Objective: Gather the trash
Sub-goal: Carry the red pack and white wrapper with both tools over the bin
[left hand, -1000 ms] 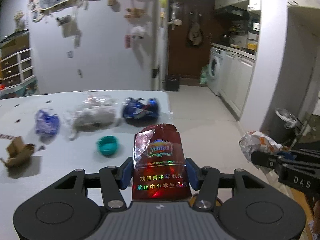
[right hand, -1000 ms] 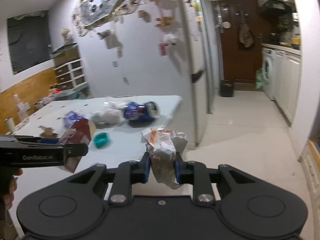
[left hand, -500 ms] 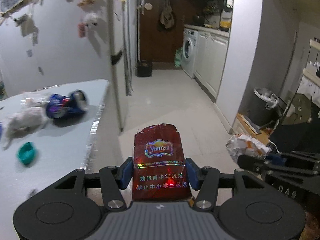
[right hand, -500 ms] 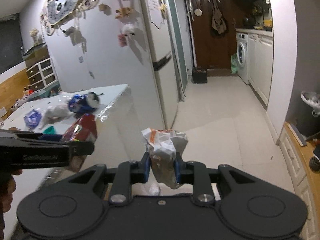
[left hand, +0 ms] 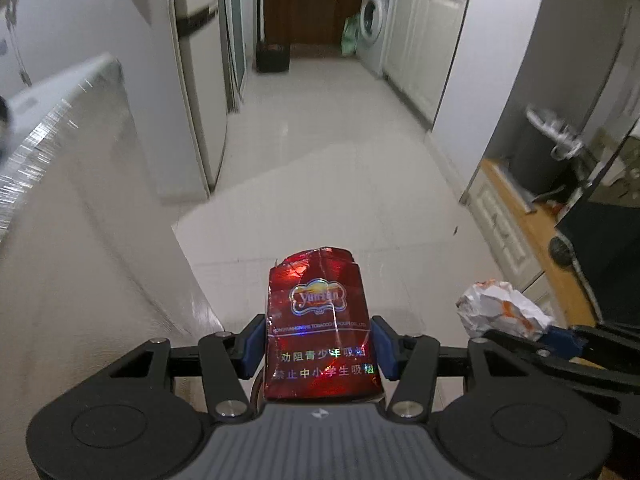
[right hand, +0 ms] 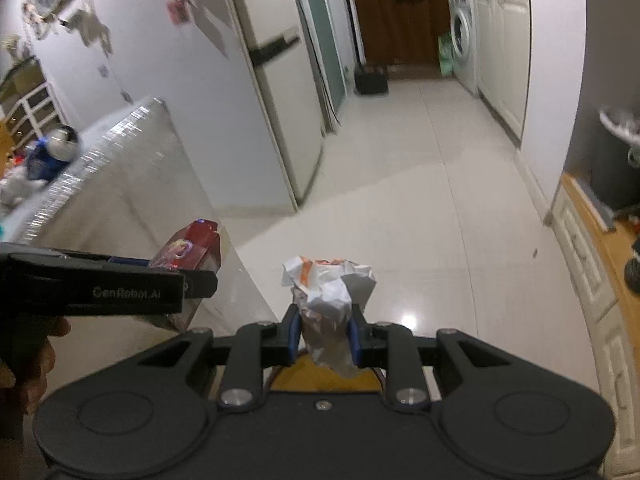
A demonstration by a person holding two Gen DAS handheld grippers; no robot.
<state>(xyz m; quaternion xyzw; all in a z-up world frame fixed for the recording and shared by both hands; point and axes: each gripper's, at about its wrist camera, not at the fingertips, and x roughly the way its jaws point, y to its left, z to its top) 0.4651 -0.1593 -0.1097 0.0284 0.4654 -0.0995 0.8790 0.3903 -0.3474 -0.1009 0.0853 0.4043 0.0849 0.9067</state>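
My left gripper is shut on a crumpled red cigarette pack and holds it in the air over the white tiled floor. The pack also shows in the right wrist view, held by the left gripper. My right gripper is shut on a crumpled white and orange paper wrapper. The wrapper also shows in the left wrist view at lower right. A bin with a white liner stands at the right past the wall corner; it also shows in the right wrist view.
The table with a crushed blue can and other trash lies at the left. A fridge stands beyond it. A washing machine and white cabinets line the right of the corridor. A wooden ledge runs at right.
Both grippers have swung right, away from the table, toward the corridor and the bin side, and tilted downward. The table has slid to the left edge. Both keep their loads.
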